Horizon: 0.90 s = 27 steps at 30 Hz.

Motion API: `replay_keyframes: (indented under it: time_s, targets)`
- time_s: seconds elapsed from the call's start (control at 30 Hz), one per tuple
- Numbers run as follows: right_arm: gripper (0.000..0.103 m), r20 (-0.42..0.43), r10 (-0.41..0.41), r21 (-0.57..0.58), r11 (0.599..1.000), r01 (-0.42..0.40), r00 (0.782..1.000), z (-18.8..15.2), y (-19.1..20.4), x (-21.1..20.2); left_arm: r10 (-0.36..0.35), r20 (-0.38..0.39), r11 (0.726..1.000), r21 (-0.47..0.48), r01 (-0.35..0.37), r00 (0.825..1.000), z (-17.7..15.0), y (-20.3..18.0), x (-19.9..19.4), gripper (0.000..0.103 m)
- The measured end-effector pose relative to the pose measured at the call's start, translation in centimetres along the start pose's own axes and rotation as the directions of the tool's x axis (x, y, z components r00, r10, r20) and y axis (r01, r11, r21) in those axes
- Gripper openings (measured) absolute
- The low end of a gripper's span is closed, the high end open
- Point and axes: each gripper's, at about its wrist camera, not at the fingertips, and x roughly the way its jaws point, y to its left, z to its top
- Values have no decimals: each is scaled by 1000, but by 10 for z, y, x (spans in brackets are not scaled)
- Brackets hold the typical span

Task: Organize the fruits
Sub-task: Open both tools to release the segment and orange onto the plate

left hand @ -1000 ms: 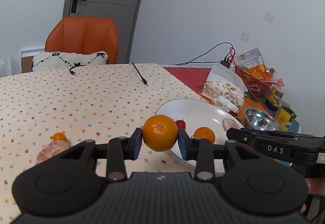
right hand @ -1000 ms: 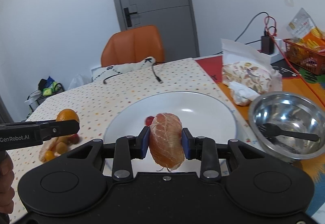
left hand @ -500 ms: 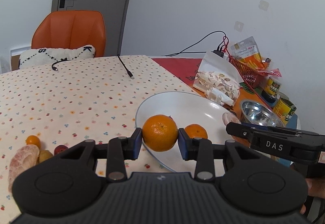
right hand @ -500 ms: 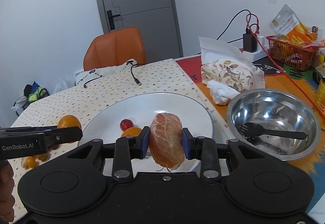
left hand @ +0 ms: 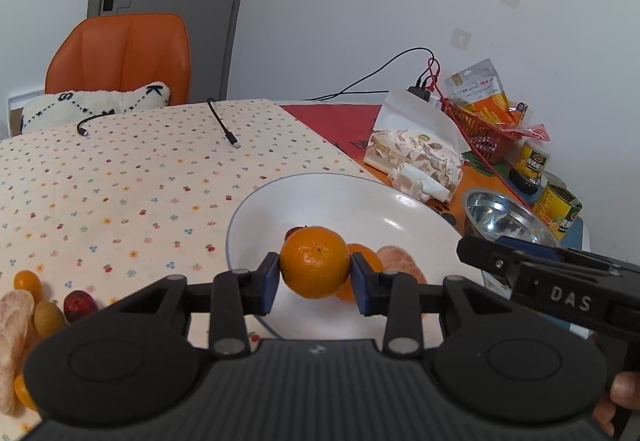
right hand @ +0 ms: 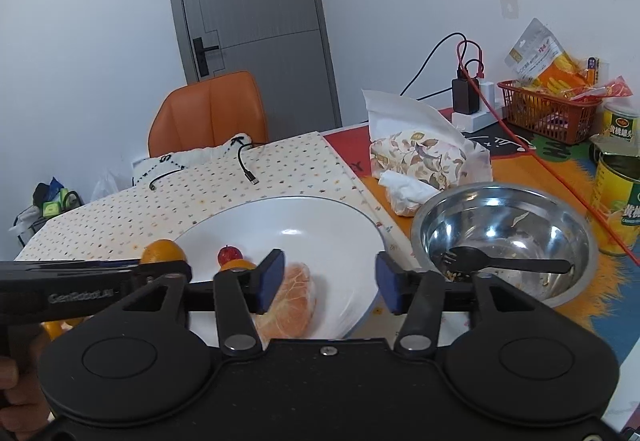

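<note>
My left gripper (left hand: 315, 276) is shut on a round orange mandarin (left hand: 314, 261), held over the near left part of the white plate (left hand: 332, 197). On the plate lie a second mandarin (left hand: 364, 261), a small red fruit (right hand: 229, 253) and a peeled pinkish citrus piece (right hand: 290, 301). My right gripper (right hand: 330, 280) stands open just above the plate's near rim, the peeled piece lying free by its left finger (right hand: 270, 275). In the right wrist view the held mandarin (right hand: 163, 250) shows at the plate's left edge.
Left of the plate on the dotted cloth lie a peeled citrus piece (left hand: 14, 325), small yellow fruits (left hand: 27, 283) and a dark red fruit (left hand: 80, 305). A steel bowl (right hand: 504, 237) holding a black fork, a tissue pack (right hand: 420, 161), cans (right hand: 618, 209) and a red basket (right hand: 548, 113) crowd the right.
My right gripper opened and let the peeled citrus piece down onto the plate. My left gripper carried the mandarin rightward, from beside the plate to over it.
</note>
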Motion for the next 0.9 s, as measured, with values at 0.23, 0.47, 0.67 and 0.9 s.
replay_keyframes:
  time_s: [0.23,0.47,0.67,0.9]
  targets:
    - [83,9,54,39,998,-54,998,-4,2,-10,13,13,1000,-18,-12,1000,3,2,-12,51]
    - [99,41,78,55,995,-80,996,-6,8,-19,74,41,996,-45,-73,996,7,15,-31,81]
    - [103,76,98,35,994,-101,992,-7,16,-26,121,65,990,-76,-116,990,7,28,-47,88]
    - [103,81,116,-1,993,-117,990,-8,29,-28,156,83,985,-84,-150,984,3,41,-62,91]
